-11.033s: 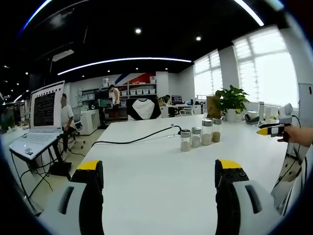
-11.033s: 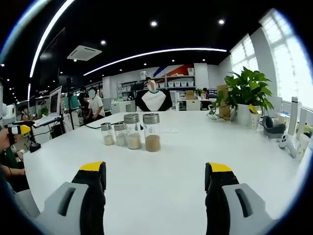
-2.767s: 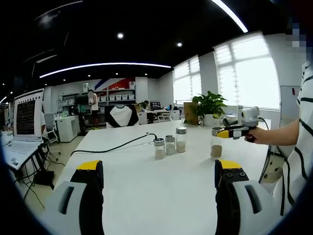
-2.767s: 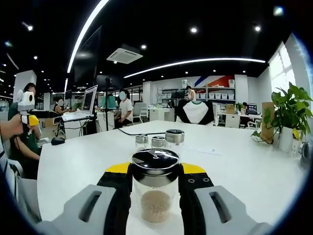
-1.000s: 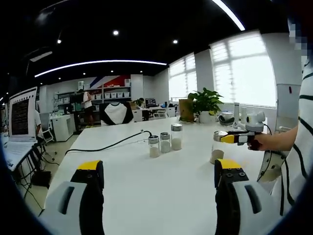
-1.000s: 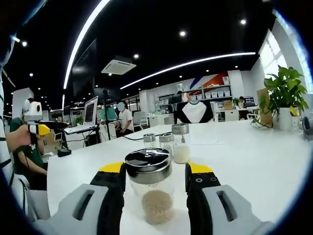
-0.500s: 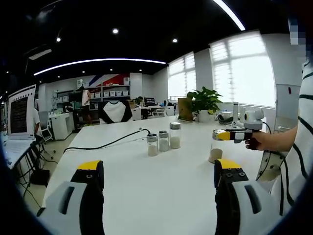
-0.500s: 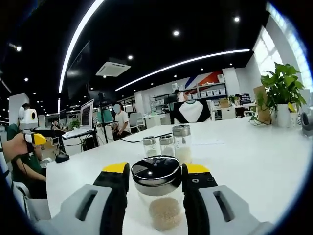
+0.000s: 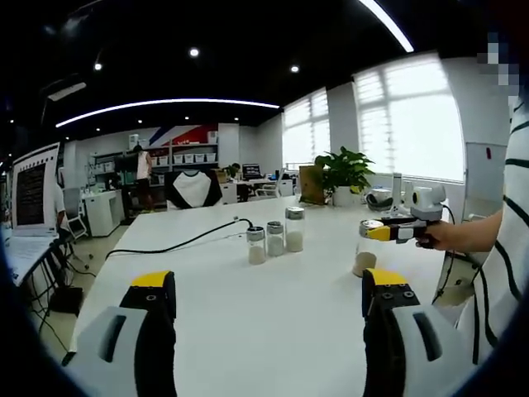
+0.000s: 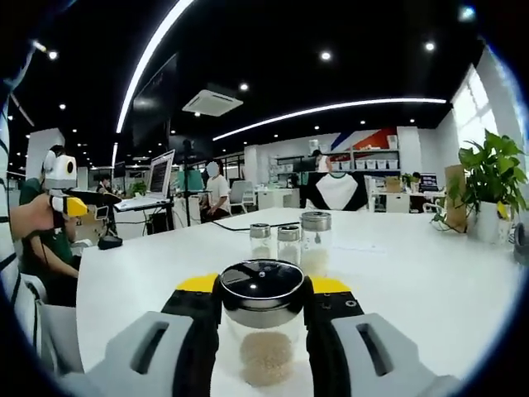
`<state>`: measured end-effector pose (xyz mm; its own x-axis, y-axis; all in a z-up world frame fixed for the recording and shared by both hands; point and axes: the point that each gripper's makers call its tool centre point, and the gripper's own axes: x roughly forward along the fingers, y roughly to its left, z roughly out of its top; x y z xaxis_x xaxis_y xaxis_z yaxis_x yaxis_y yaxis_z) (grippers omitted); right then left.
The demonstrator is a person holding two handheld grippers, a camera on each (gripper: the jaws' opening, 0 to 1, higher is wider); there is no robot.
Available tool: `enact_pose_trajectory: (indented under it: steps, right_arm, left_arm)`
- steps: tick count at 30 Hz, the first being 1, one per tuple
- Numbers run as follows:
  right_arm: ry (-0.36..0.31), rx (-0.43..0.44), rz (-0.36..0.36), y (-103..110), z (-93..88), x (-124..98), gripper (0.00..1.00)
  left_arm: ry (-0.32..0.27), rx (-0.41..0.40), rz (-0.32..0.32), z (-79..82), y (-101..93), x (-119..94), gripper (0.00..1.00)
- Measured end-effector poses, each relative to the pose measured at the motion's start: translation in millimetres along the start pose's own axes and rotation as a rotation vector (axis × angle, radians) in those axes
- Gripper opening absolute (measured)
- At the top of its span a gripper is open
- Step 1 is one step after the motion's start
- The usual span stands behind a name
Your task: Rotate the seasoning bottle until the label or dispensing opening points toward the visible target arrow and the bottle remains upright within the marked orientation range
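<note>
Between the right tongs (image 10: 262, 308), a round glass seasoning bottle (image 10: 262, 331) sits clamped; left tongs (image 9: 269, 302) wide.

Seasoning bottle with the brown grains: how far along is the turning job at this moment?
Done: the bottle stands apart from the three other jars, with the right gripper shut on it. In hand: it is held upright by the table; whether it rests on it I cannot tell. Left: no arrow or label is visible, so the final facing is unconfirmed, and release remains. The left gripper is open, idle.
</note>
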<state>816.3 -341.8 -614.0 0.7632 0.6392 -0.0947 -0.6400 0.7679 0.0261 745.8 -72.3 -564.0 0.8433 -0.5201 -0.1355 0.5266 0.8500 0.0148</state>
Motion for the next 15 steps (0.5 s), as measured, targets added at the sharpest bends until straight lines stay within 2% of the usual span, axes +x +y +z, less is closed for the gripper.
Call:
enact_pose_trajectory:
  steps: [5, 7, 15]
  right_arm:
    - [0.003, -0.008, 0.144, 5.6, -0.5, 0.2, 0.38]
    - [0.008, -0.016, 0.172, -3.1, -2.2, 0.6, 0.38]
    - [0.017, -0.037, 0.237, 2.1, -4.3, 2.1, 0.38]
  left_arm:
    - [0.005, 0.008, -0.005, 0.0, -0.8, 0.3, 0.98]
    - [0.008, 0.011, -0.006, 0.1, -1.2, 0.7, 0.98]
    - [0.01, 0.019, -0.017, 1.1, -4.7, 1.5, 0.98]
